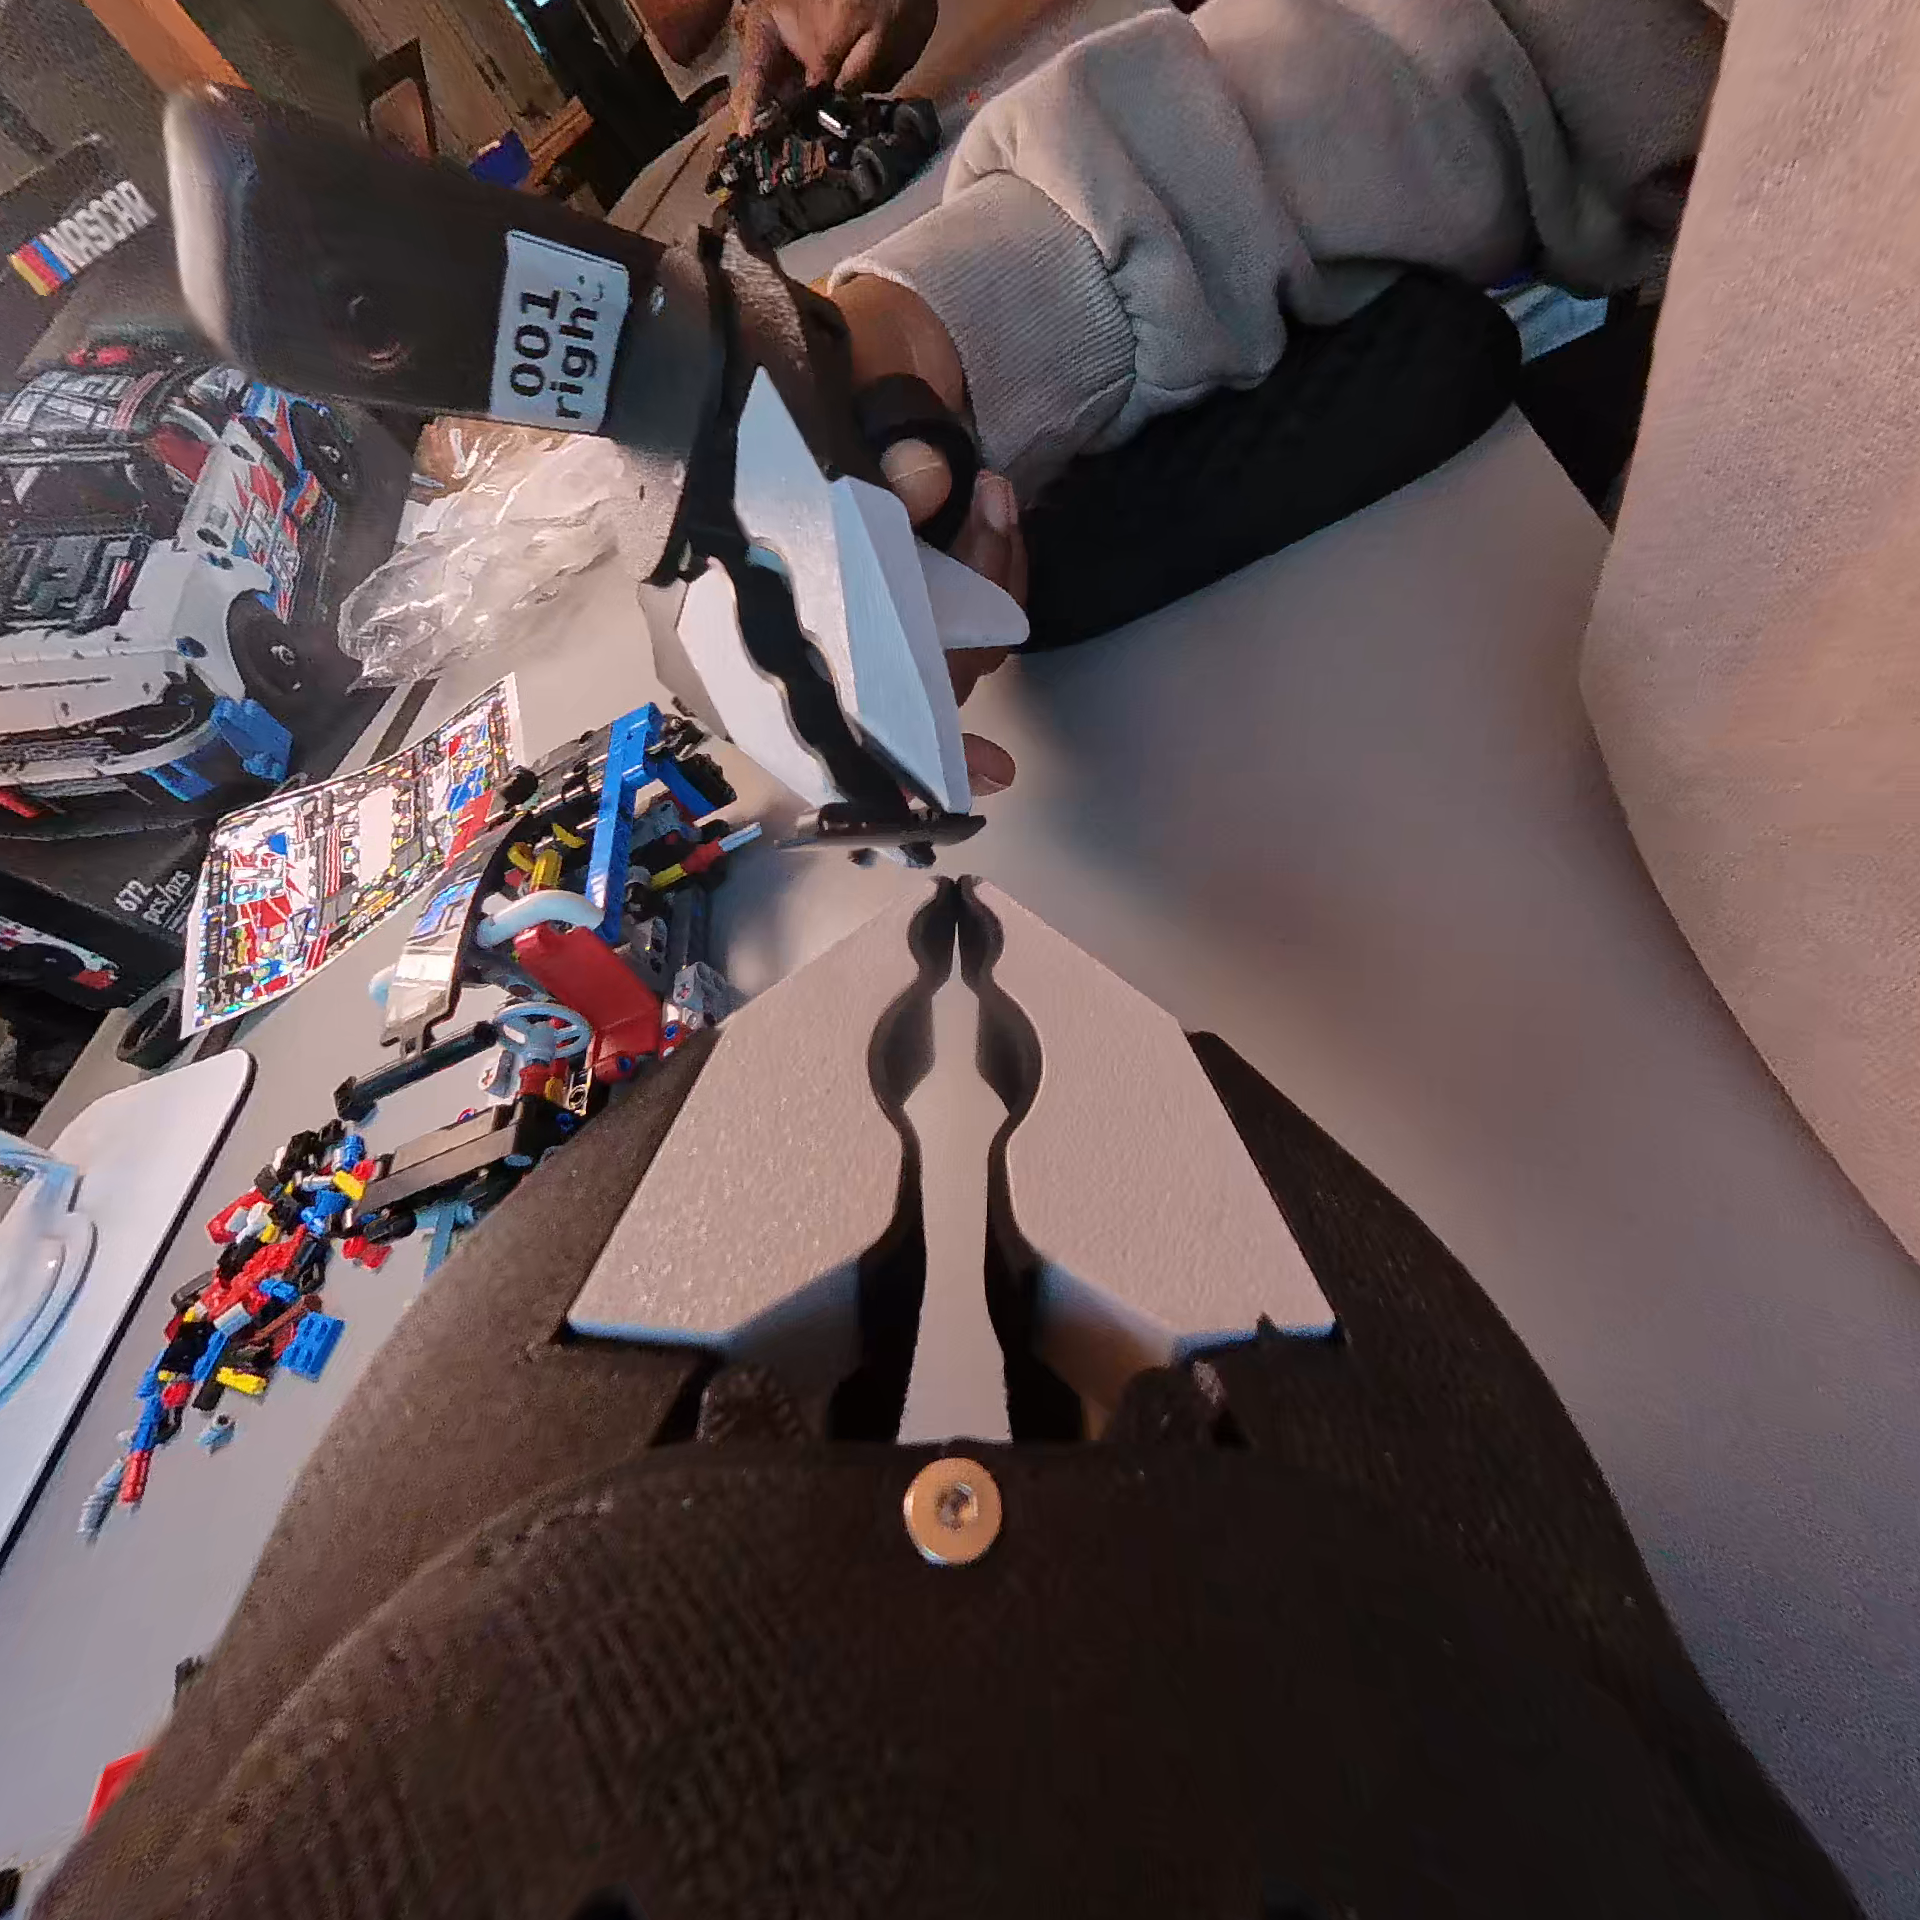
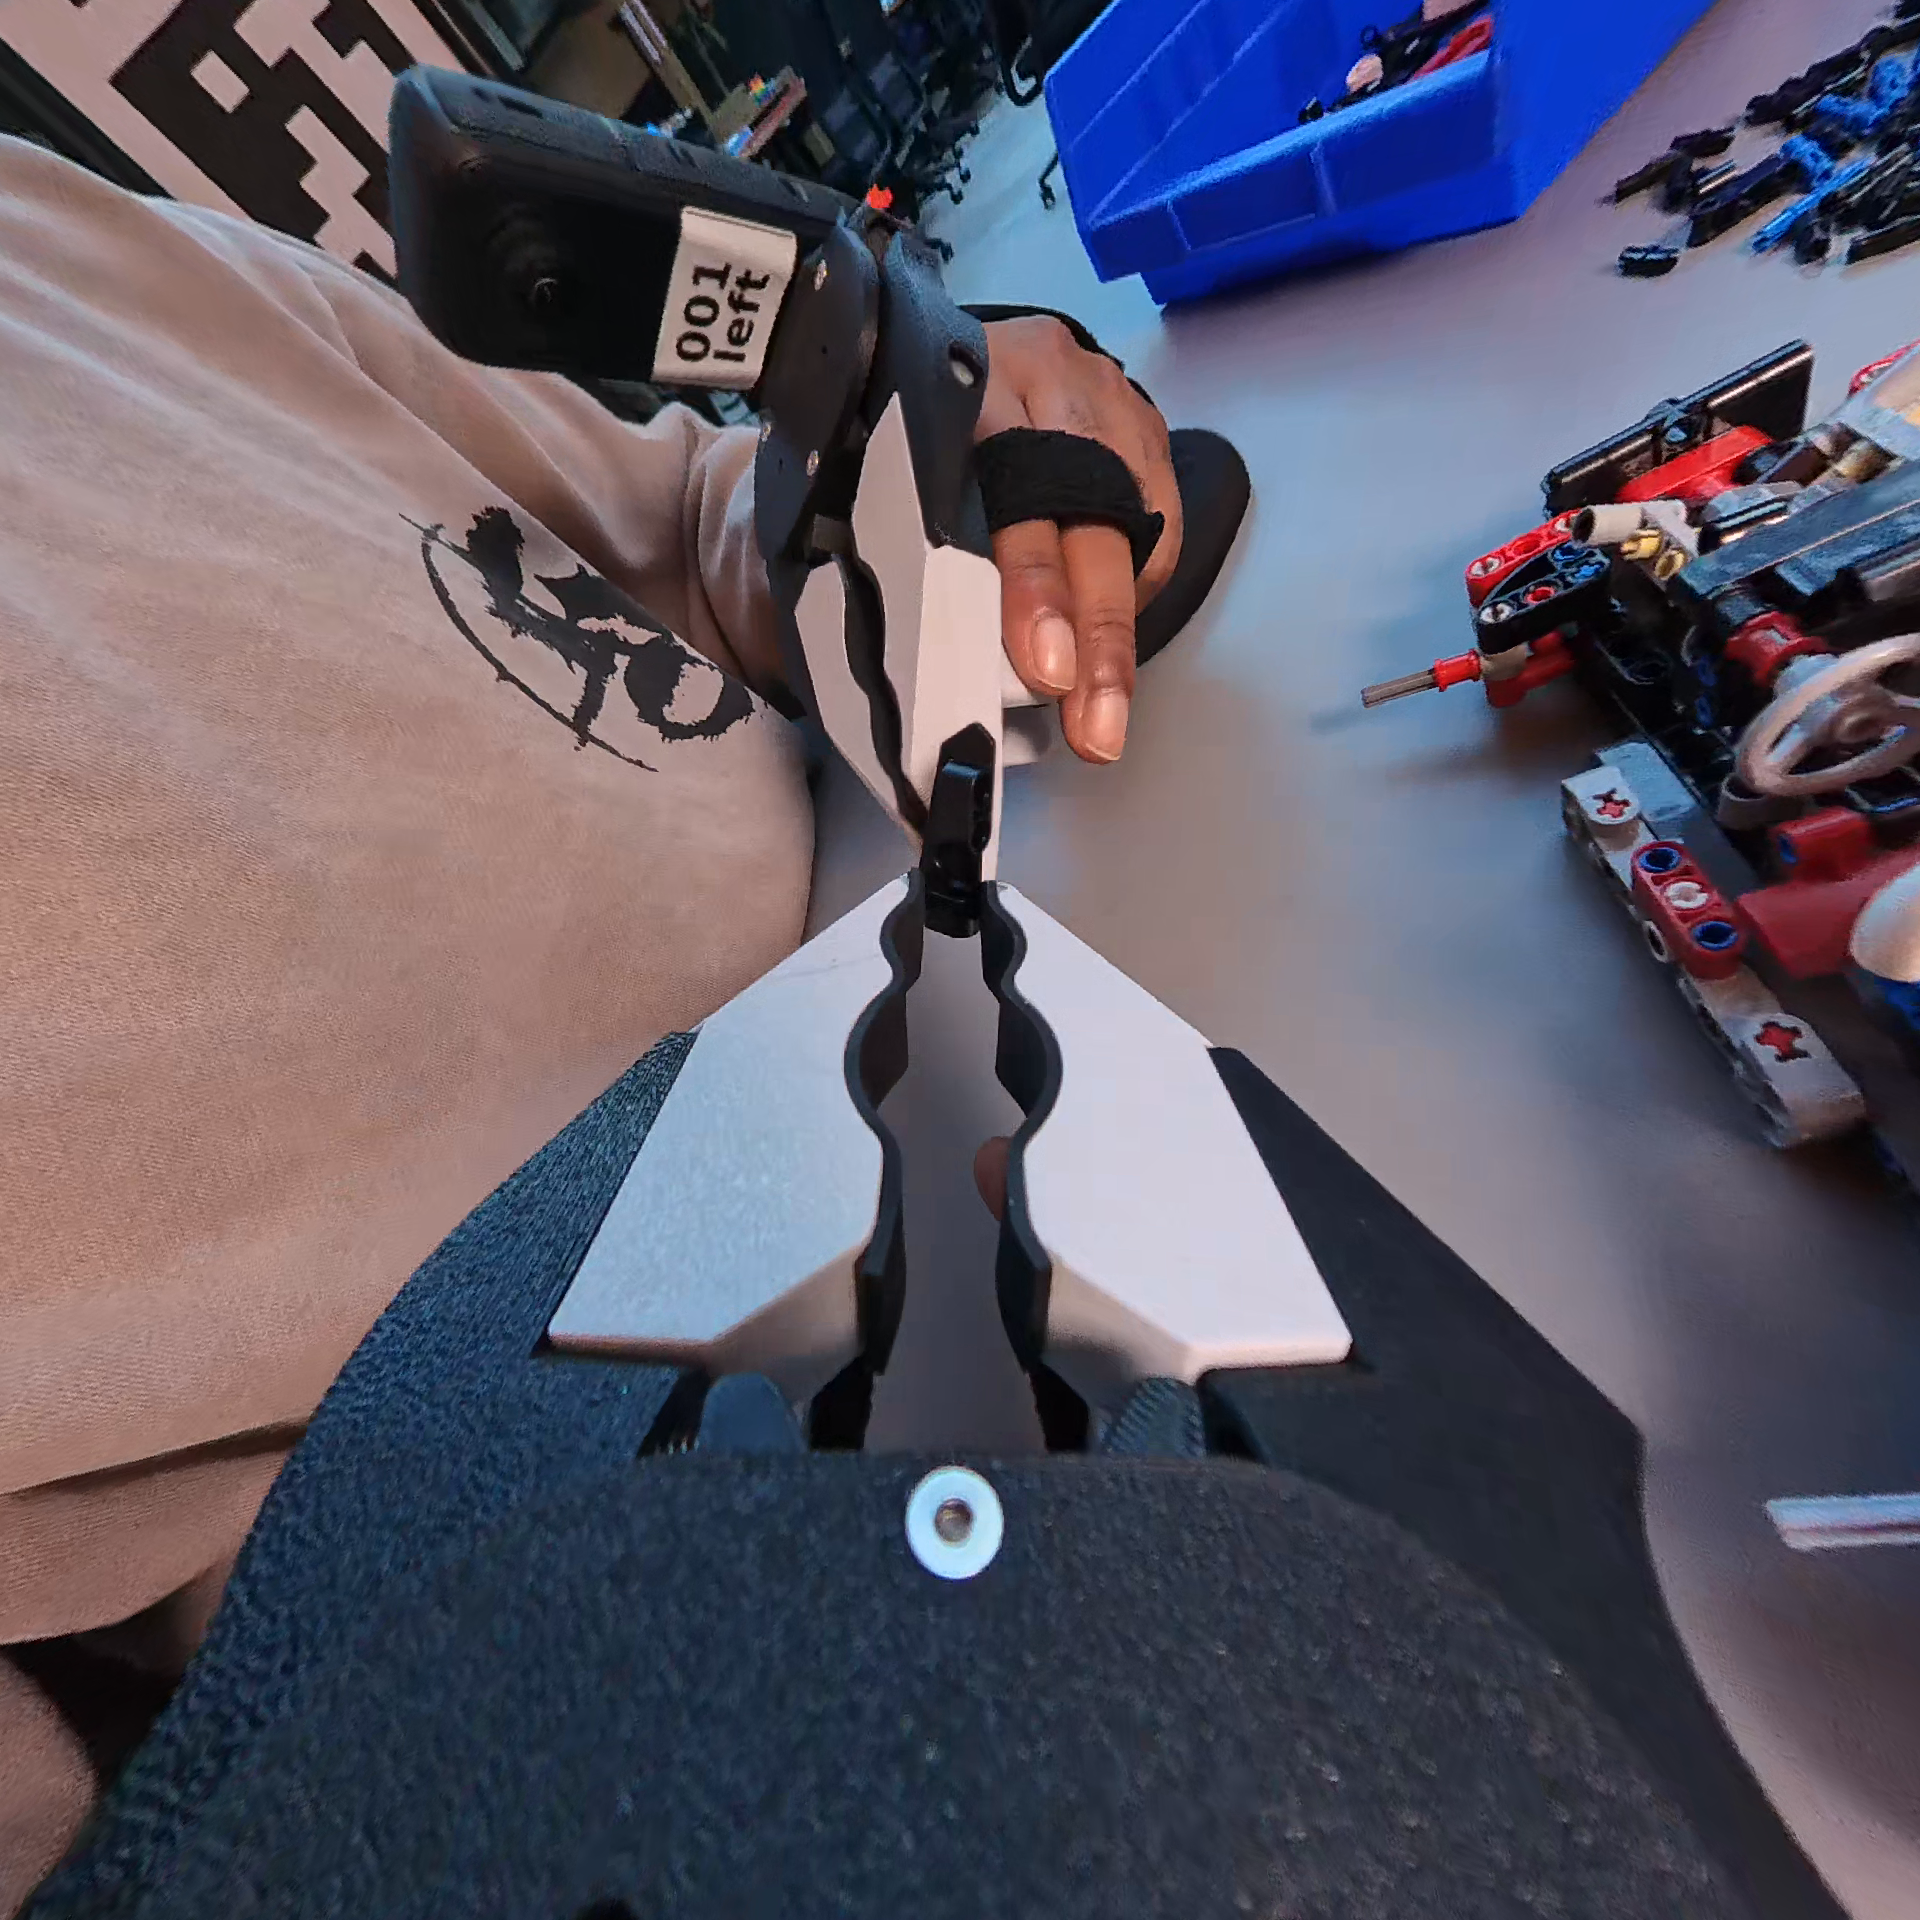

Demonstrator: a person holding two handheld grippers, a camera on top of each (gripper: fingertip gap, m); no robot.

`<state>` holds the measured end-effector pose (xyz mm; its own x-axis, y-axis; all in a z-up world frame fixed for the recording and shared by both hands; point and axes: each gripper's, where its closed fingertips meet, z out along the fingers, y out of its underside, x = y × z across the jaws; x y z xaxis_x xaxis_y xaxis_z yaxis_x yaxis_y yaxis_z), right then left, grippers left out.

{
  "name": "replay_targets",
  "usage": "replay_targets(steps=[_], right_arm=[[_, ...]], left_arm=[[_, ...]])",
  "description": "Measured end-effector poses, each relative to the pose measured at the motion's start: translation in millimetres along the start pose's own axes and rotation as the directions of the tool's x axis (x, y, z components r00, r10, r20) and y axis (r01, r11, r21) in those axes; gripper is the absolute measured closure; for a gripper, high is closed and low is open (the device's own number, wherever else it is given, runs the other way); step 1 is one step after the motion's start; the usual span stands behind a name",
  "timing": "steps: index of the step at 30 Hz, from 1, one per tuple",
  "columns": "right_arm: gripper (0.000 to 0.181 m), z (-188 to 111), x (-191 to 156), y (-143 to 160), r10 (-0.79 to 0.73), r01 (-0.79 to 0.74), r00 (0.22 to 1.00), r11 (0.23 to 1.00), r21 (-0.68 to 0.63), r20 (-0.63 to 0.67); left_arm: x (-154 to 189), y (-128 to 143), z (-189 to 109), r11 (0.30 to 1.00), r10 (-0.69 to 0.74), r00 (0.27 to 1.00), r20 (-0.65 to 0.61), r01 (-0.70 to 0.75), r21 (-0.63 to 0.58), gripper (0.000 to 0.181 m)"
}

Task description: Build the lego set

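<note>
The right gripper pinches a small black Lego beam at its very fingertips, jaws drawn in until only the piece keeps them apart. In the right wrist view the beam's long axis runs straight away from the tips, its far end reaching the tips of the left gripper; in the left wrist view the same black piece lies crosswise, just beyond the left gripper, whose wavy black-lined fingertips are pressed together on nothing. Whether the beam touches the left gripper's tips I cannot tell. The fingers are flat white wedges with ridged black inner edges, set in rough, grainy black bodies. To the right in the right wrist view, the half-built Lego car sits on the smooth grey table, showing red, black and grey beams and a grey steering wheel. A blue plastic bin stands farther off.
</note>
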<state>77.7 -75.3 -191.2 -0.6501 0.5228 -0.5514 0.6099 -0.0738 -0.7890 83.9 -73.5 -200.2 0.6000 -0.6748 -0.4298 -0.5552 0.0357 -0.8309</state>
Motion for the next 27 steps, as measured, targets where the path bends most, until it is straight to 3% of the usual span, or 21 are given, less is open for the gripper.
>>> replay_targets(steps=[3, 5, 7, 10, 16, 18, 22, 25, 27], right_arm=[[0.174, -3, -1, -4, 0.017, -0.018, 1.000, 0.999, 0.034, 0.016], [0.174, -5, -1, -6, 0.033, -0.034, 0.999, 0.998, 0.050, 0.032], [0.174, -6, -5, -6, 0.043, -0.046, 0.997, 0.997, 0.059, 0.063], [0.174, -4, -8, -4, 0.062, -0.067, 0.993, 0.997, 0.047, 0.097], [0.174, 1, -14, 5, 0.176, -0.174, 0.963, 0.984, -0.030, 0.202], [0.174, 2, -14, 8, 0.208, -0.202, 0.953, 0.978, -0.049, 0.220], [0.174, -1, -12, 3, 0.230, -0.231, 0.946, 0.973, -0.023, 0.228], [0.173, -5, -3, -5, 0.263, -0.276, 0.942, 0.961, 0.034, 0.210], [0.169, -11, 4, -14, 0.253, -0.275, 0.949, 0.956, 0.099, 0.187]], left_arm=[[-17, -3, -5, 0.997, -0.059, 0.996, 0.066, 0.056, 0.044, 0.181], [-27, -8, -10, 0.991, -0.099, 0.990, 0.101, 0.089, 0.096, 0.167], [-30, -9, -12, 0.987, -0.121, 0.988, 0.091, 0.110, 0.118, 0.150], [-23, -16, -12, 0.985, -0.089, 0.995, 0.043, 0.082, 0.151, 0.145], [-7, -16, -6, 0.993, 0.059, 0.997, -0.046, -0.054, 0.106, 0.156], [-10, -14, -6, 0.993, 0.071, 0.997, -0.023, -0.068, 0.097, 0.172], [-15, -12, -10, 0.993, 0.076, 0.997, 0.006, -0.076, 0.085, 0.177], [-17, -3, -9, 0.998, -0.014, 1.000, -0.013, 0.015, 0.053, 0.180], [-22, 2, -7, 0.986, -0.162, 0.986, -0.030, 0.163, 0.036, 0.181]])
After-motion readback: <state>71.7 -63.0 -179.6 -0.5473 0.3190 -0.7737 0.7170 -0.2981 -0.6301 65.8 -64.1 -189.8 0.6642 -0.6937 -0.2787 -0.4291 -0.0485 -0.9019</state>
